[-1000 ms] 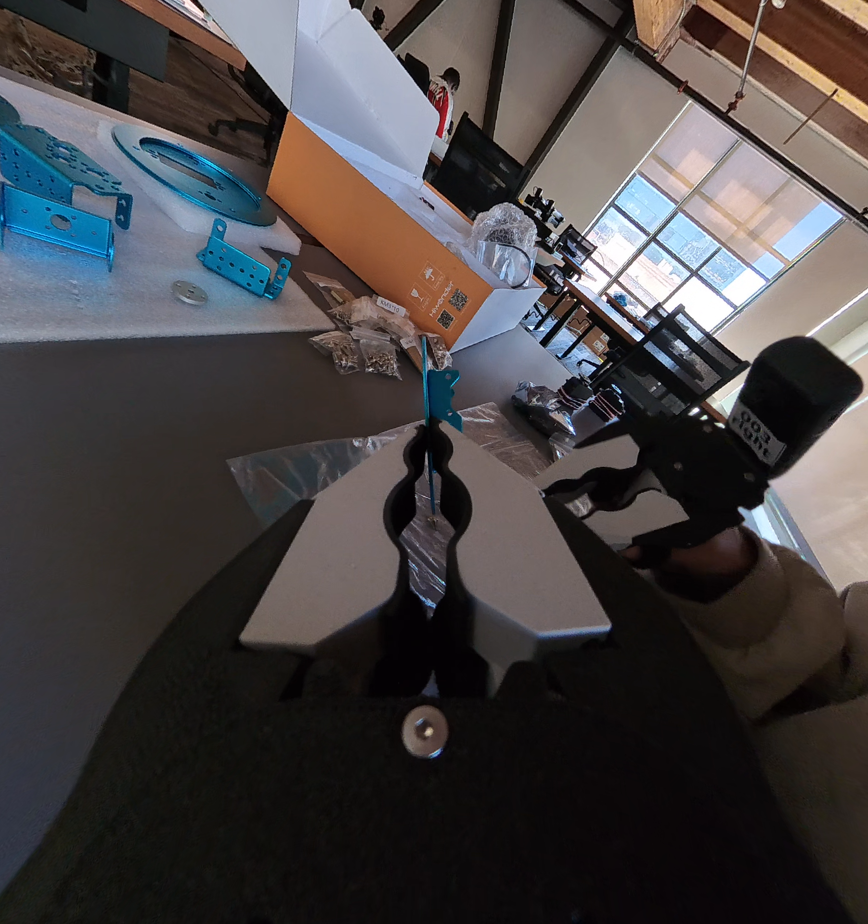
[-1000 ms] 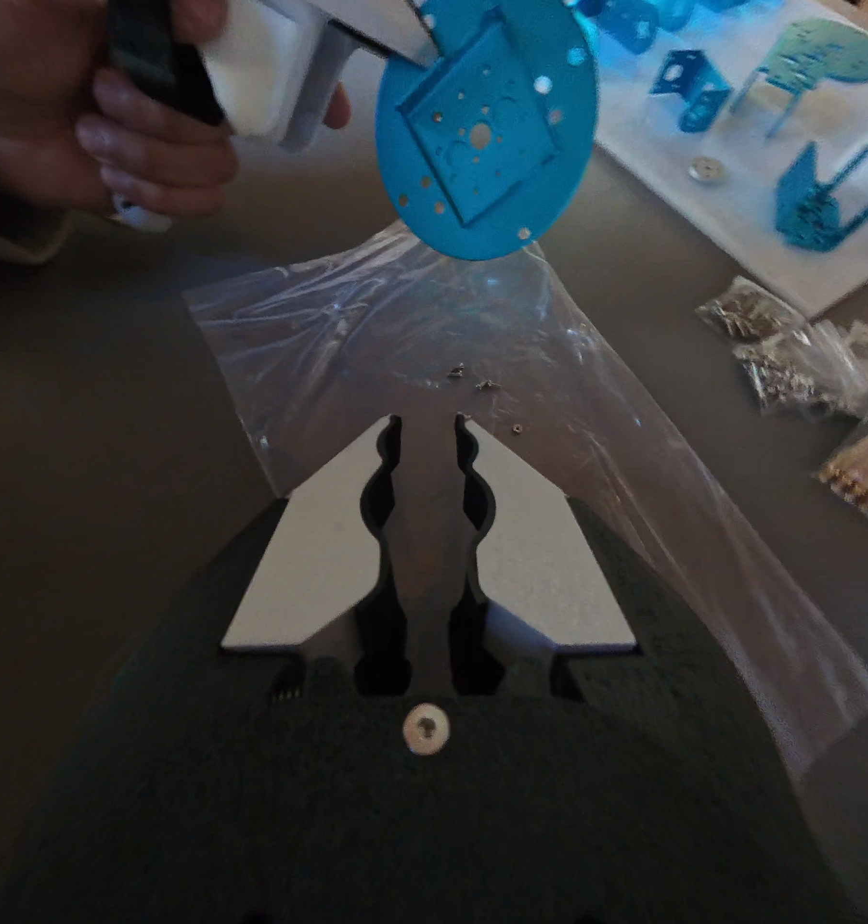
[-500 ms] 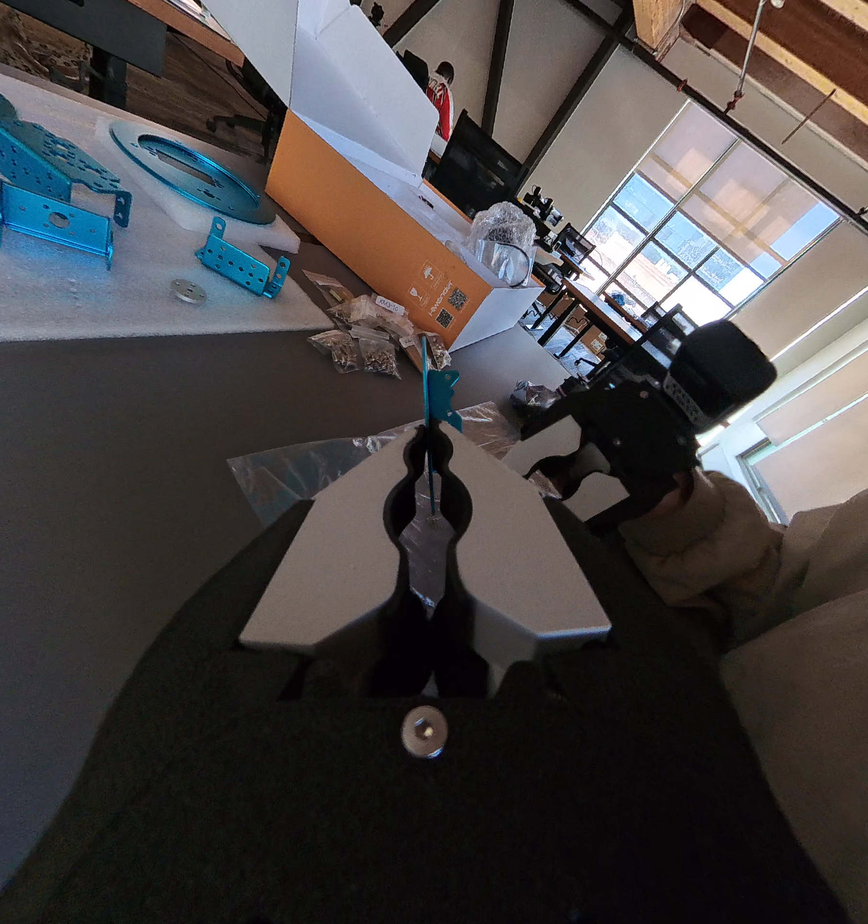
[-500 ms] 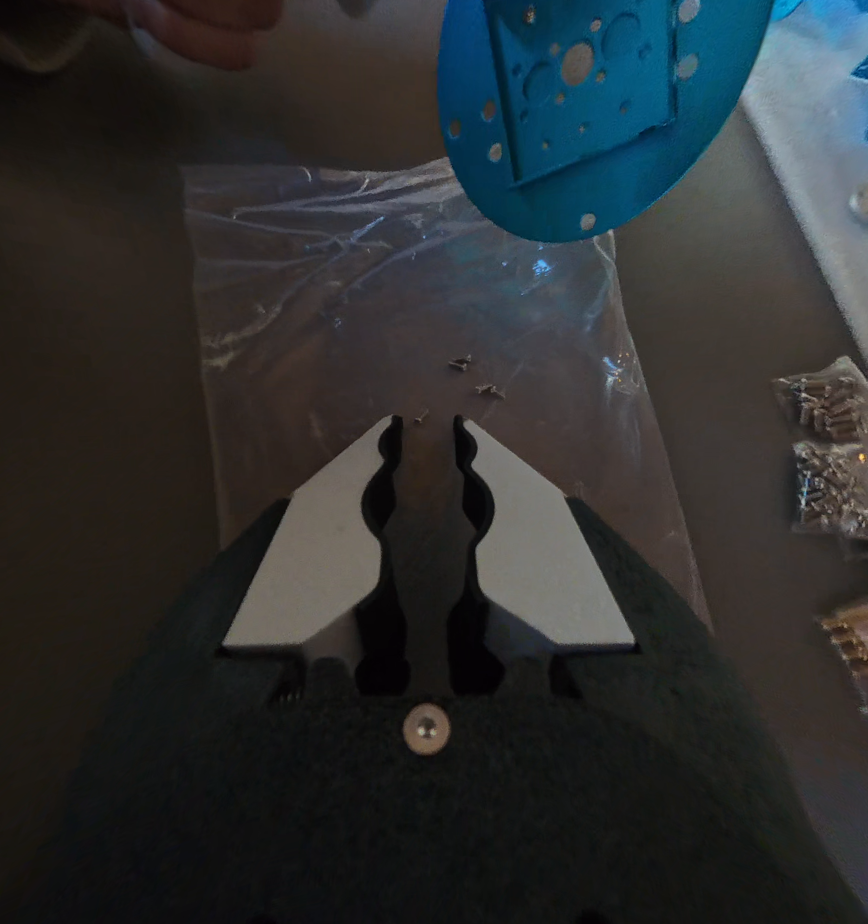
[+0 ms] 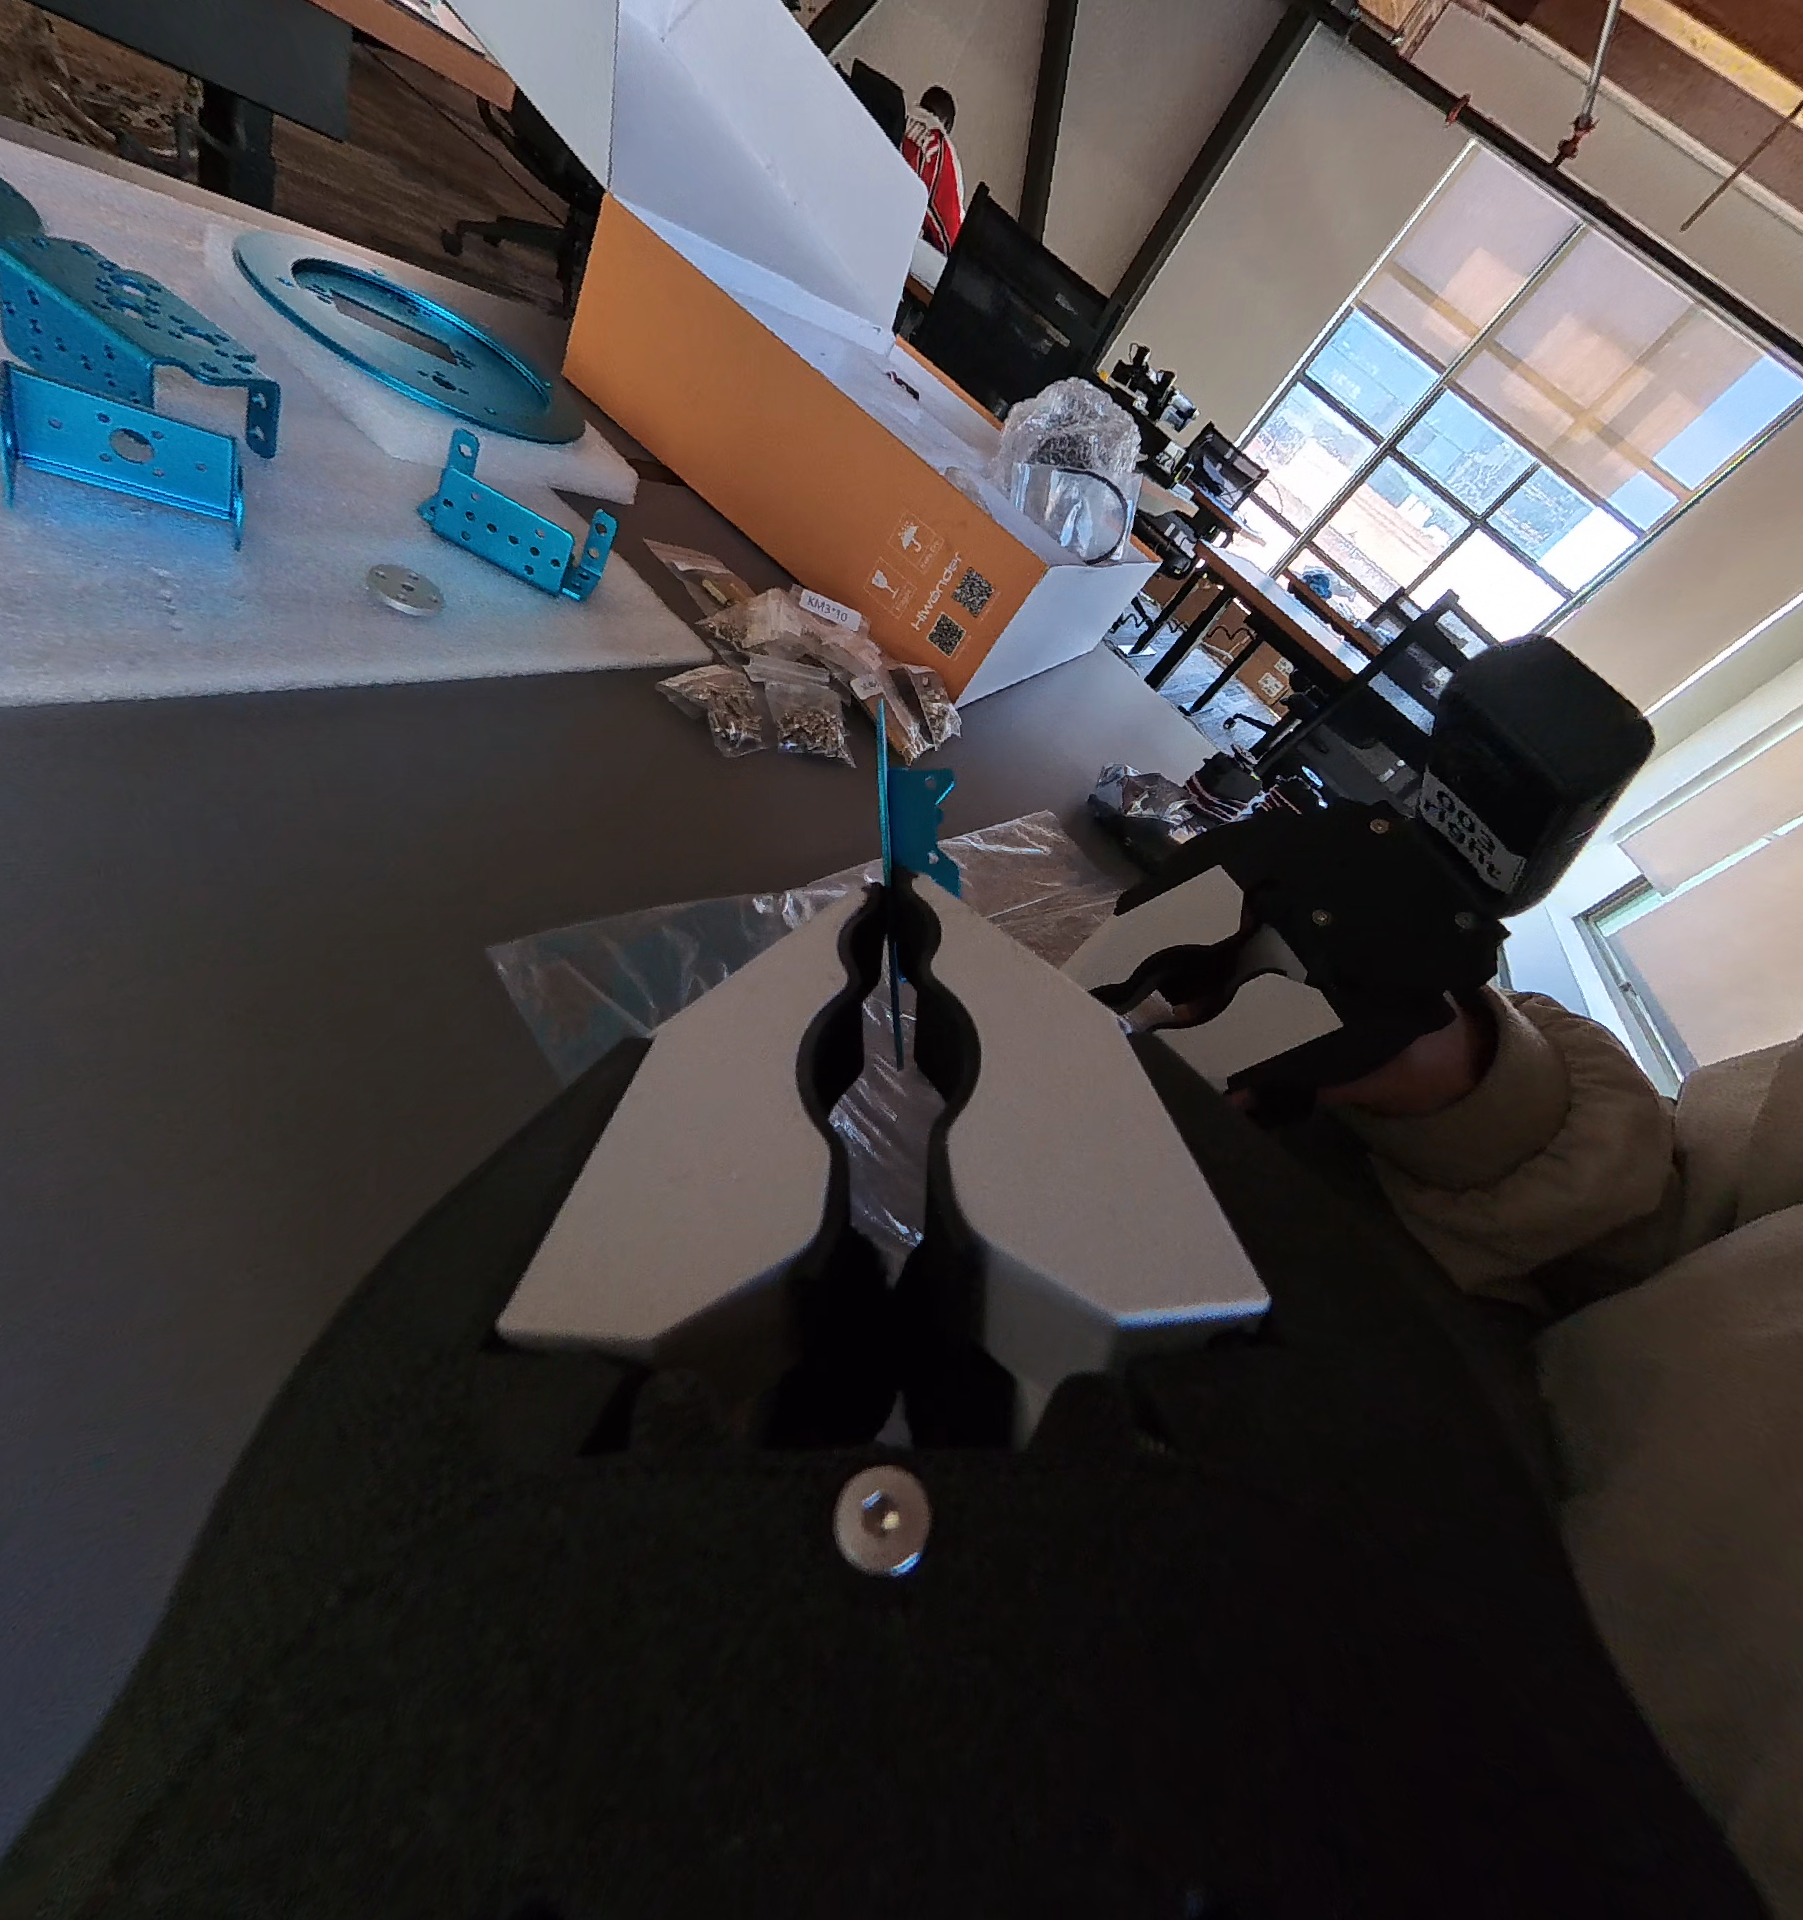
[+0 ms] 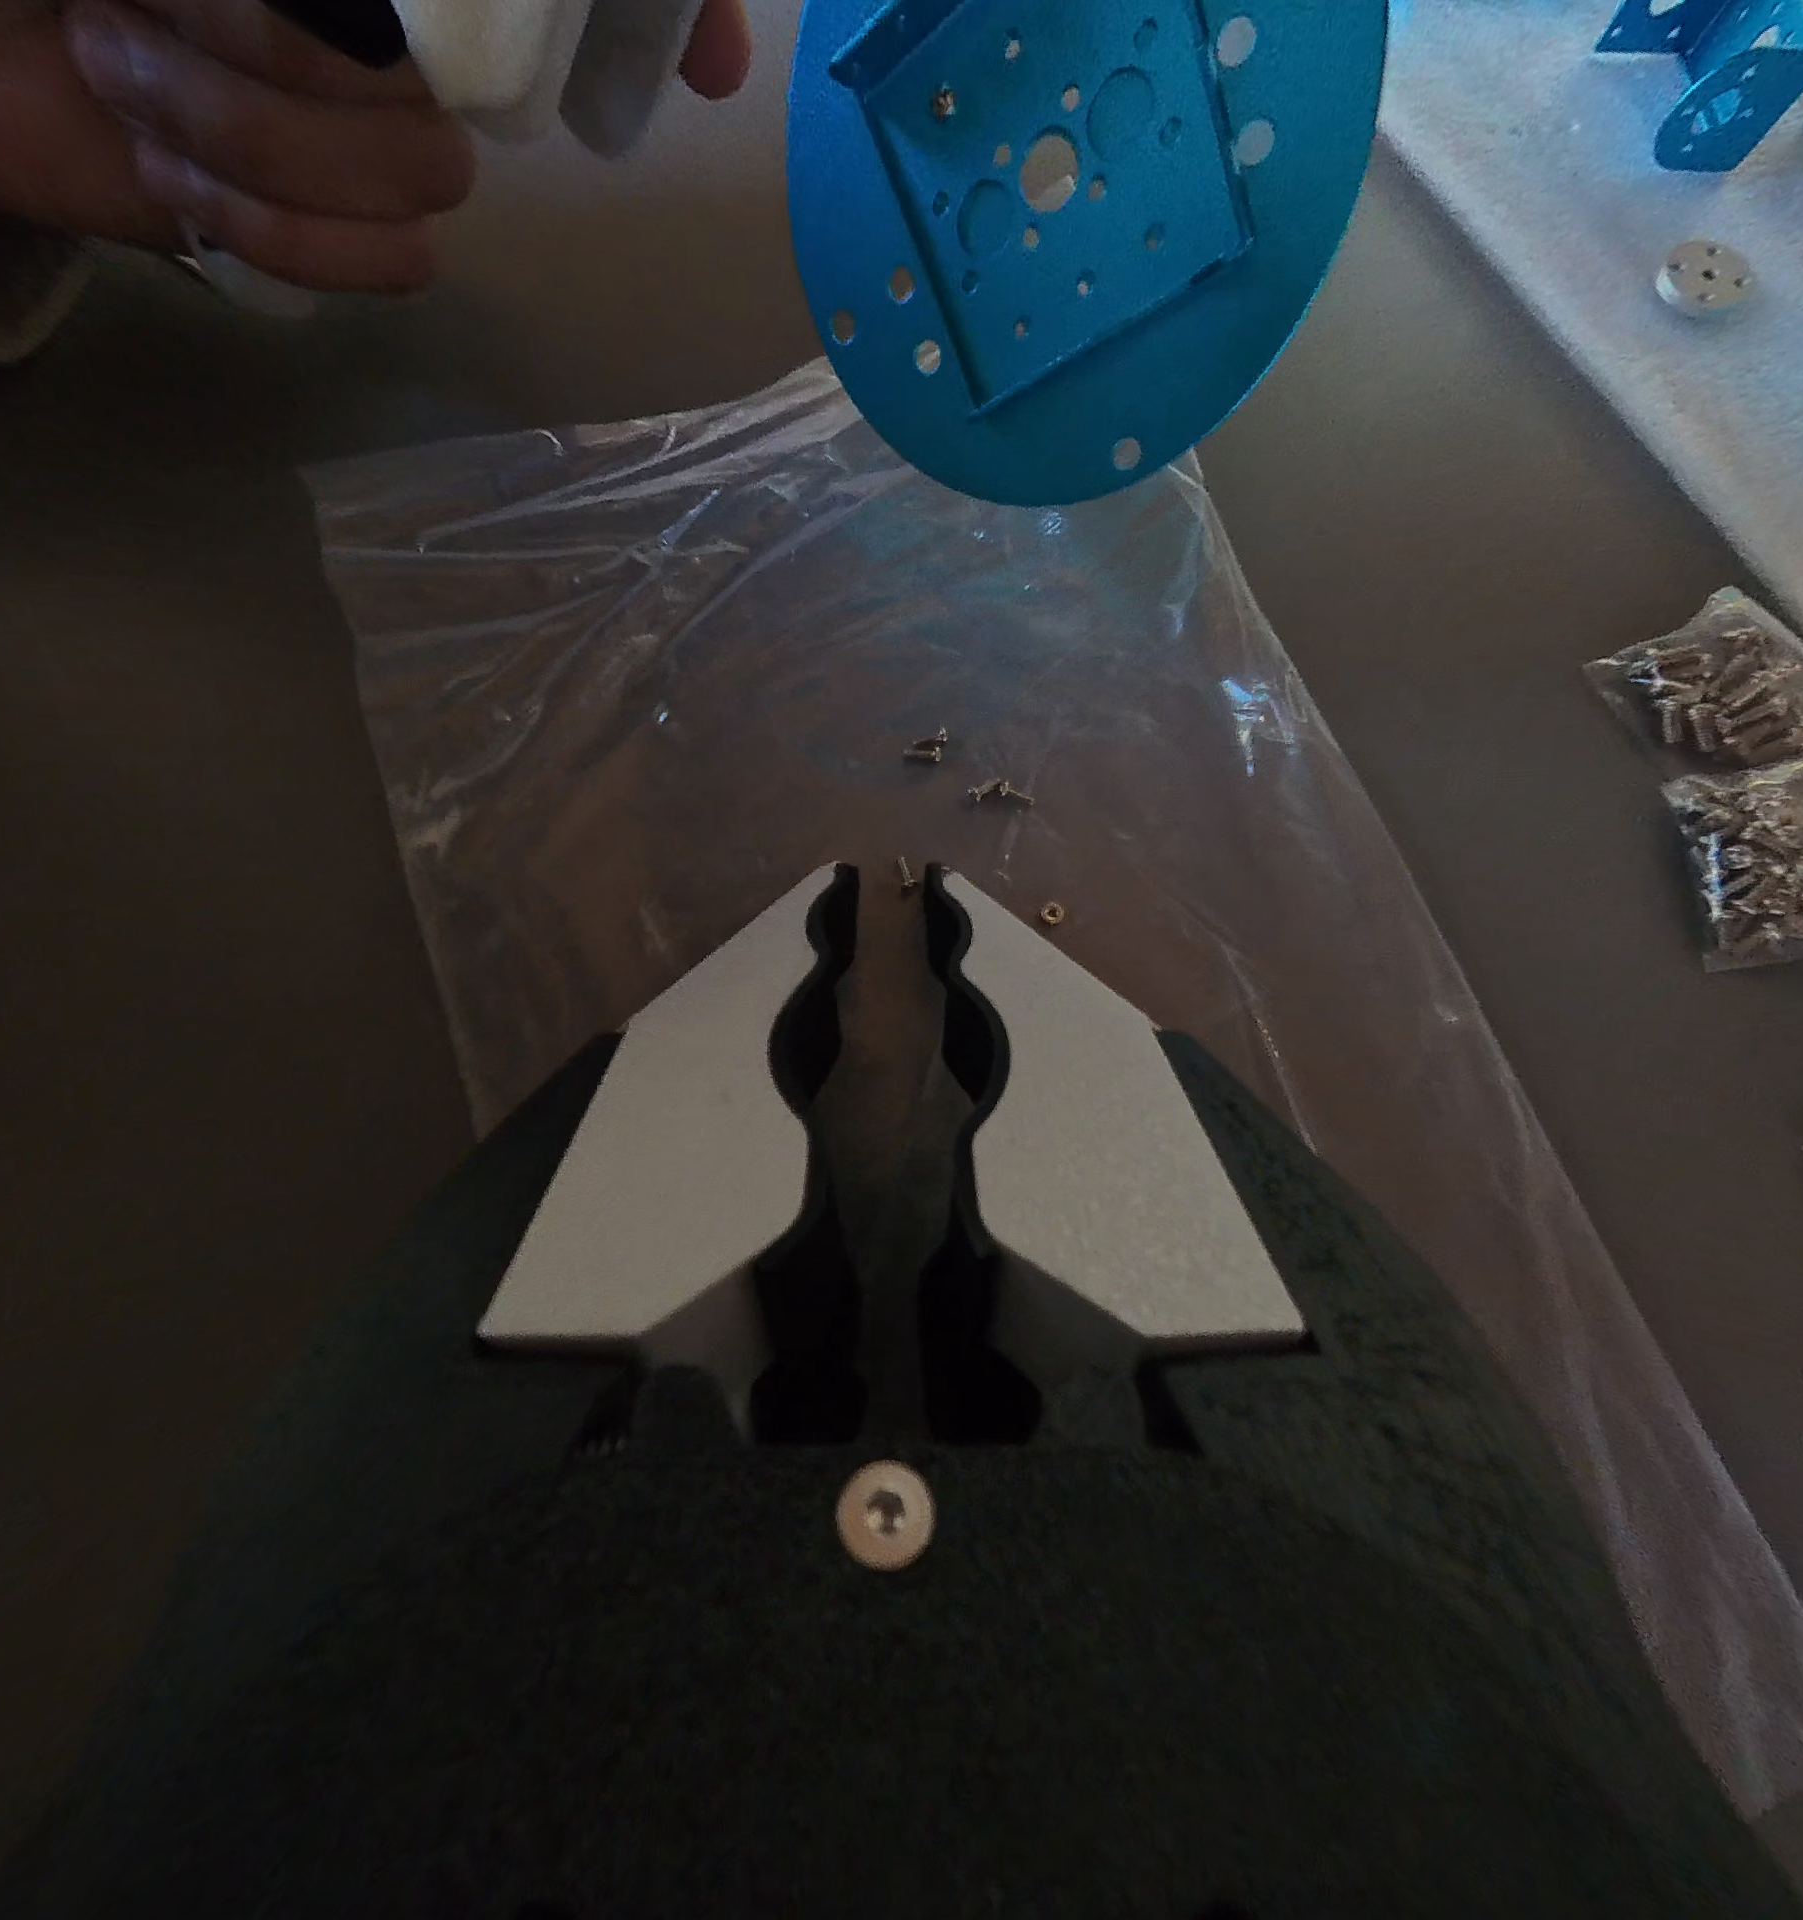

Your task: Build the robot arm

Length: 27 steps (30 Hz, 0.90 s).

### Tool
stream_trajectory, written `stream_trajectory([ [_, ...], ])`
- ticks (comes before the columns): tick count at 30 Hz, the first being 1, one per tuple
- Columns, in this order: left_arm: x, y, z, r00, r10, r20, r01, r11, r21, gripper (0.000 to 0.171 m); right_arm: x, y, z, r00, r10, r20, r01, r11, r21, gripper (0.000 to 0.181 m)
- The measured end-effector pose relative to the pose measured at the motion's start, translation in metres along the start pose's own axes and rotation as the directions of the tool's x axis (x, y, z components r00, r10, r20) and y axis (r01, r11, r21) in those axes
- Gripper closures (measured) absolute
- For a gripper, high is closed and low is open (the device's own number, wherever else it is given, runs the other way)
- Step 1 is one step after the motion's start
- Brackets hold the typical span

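My left gripper (image 5: 892, 899) is shut on the rim of a blue round plate (image 5: 884, 790), seen edge-on, with a square blue bracket fixed to it. In the right wrist view the plate (image 6: 1084, 239) hangs above a clear plastic bag (image 6: 668, 675) lying flat on the dark table. My right gripper (image 6: 892, 875) is low over the bag with its jaws a narrow gap apart. A tiny screw (image 6: 905, 875) lies between the fingertips. Two more screws (image 6: 923, 746) (image 6: 1001, 792) and a small nut (image 6: 1051, 912) lie just beyond. The right gripper also shows in the left wrist view (image 5: 1115, 951).
White foam sheet (image 5: 97, 623) holds blue brackets (image 5: 512, 530), a blue ring (image 5: 398, 343) and a silver hub (image 6: 1702, 275). Small bags of screws (image 6: 1749, 831) lie right of the clear bag. An open orange and white box (image 5: 772, 416) stands behind. A hand (image 6: 253, 156) holds the left gripper. Left tips to right tips: about 12 cm.
My right gripper has moved forward to the loose screws and its jaws have narrowed around one. The left gripper holds the blue plate almost still.
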<state>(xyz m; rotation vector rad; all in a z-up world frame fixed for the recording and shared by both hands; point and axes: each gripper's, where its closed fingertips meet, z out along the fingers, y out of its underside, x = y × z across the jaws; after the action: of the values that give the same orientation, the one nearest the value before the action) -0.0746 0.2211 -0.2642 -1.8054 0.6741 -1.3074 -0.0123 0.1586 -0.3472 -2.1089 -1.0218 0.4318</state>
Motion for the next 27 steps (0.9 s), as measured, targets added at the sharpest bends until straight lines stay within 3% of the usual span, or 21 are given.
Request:
stream_trajectory([
  [14,0.0011,0.0019,0.0008,1.0,-0.006,-0.014,0.006,1.0,-0.009,0.171,-0.0007,0.0001,0.0,0.994,-0.104,-0.025,0.103,0.995,-0.007,0.177],
  [27,0.0028,0.0025,0.0013,1.0,-0.005,-0.019,0.005,1.0,-0.012,0.171,-0.0029,-0.0015,0.0015,0.993,-0.115,-0.032,0.115,0.993,-0.008,0.178],
])
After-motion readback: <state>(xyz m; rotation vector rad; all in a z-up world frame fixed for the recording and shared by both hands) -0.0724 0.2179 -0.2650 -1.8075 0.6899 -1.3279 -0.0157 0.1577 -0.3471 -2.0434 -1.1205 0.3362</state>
